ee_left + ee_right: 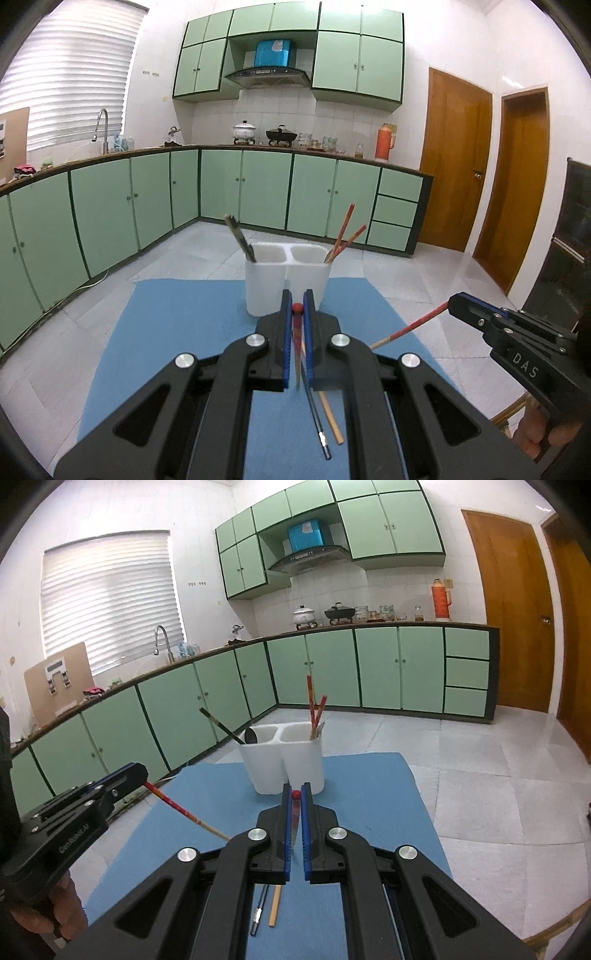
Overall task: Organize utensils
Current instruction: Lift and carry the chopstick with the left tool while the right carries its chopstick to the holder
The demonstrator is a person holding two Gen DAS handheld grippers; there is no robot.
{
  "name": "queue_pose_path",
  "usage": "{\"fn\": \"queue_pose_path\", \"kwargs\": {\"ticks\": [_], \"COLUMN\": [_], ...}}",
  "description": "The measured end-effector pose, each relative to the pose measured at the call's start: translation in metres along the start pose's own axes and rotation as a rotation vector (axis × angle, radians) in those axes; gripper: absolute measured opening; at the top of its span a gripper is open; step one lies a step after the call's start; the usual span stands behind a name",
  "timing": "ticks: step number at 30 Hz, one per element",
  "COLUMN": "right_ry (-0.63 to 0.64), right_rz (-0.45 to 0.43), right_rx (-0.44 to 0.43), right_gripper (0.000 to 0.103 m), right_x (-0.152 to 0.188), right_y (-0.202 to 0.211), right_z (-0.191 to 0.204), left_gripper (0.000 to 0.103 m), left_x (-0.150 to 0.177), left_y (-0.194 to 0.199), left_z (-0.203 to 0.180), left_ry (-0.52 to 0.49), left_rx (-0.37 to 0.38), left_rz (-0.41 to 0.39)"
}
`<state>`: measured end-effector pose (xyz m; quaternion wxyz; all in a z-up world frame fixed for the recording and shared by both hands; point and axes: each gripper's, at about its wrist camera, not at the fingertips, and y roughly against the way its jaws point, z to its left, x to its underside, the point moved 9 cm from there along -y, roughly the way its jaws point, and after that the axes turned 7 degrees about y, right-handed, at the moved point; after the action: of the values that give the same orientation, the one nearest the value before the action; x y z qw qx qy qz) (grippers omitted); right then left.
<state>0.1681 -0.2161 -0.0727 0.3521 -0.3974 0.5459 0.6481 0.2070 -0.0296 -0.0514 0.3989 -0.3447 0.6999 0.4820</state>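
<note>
Two tools were in view, each gripping one red chopstick. In the left wrist view the left tool (297,306) sat at lower centre, its blue-lined jaws narrowed onto a red chopstick (296,343) seen nearly end-on, its round red tip showing between the fingertips. The right tool (458,304) came in from the right edge of that frame, clamped on a second red chopstick (410,326) whose pale end pointed down and left. In the right wrist view the right tool (295,794) likewise held its chopstick end-on between narrowed jaws, and the left tool (136,775) entered from the lower left of the frame. One white holder (288,280) with two compartments stood on the blue mat (177,332), just beyond the fingertips at frame centre. Its left compartment held one dark-handled utensil (240,238) leaning left; its right compartment held two red chopsticks (345,236) leaning right. Two more pieces lay flat on the mat beneath the jaws, touching or nearly so: one dark stick with a metal tip (317,424) and one pale wooden chopstick (332,419). The mat covered the tabletop (513,410), whose wooden edge showed at lower right.
</note>
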Motion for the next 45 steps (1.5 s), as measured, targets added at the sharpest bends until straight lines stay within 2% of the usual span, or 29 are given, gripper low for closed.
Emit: {"fn": "queue_pose_path", "kwargs": {"ticks": [9,22,36,45], "right_ry": [0.031,0.082,0.141,0.142], "right_rz": [-0.008,-0.043,-0.145,-0.204], "right_rx": [-0.033,-0.075,-0.107,-0.092], "right_gripper": [0.004,0.004,0.004,0.004], "right_x": [-0.03,-0.072,-0.167,-0.227], "right_y": [-0.004,-0.019,-0.045,-0.074], "right_z": [-0.004,0.009,0.025,0.02], "left_gripper": [0.005,0.005,0.005,0.005], "left_x": [-0.029,-0.073,-0.153,-0.197], "left_y": [-0.003,-0.005,-0.014,-0.042], "left_z": [-0.002,0.001,0.008,-0.005], "left_ry": [0.011,0.024,0.037,0.007], "left_rx": [0.032,0.048,0.047,0.042], "left_rz": [-0.016,-0.085,-0.209,-0.261]}}
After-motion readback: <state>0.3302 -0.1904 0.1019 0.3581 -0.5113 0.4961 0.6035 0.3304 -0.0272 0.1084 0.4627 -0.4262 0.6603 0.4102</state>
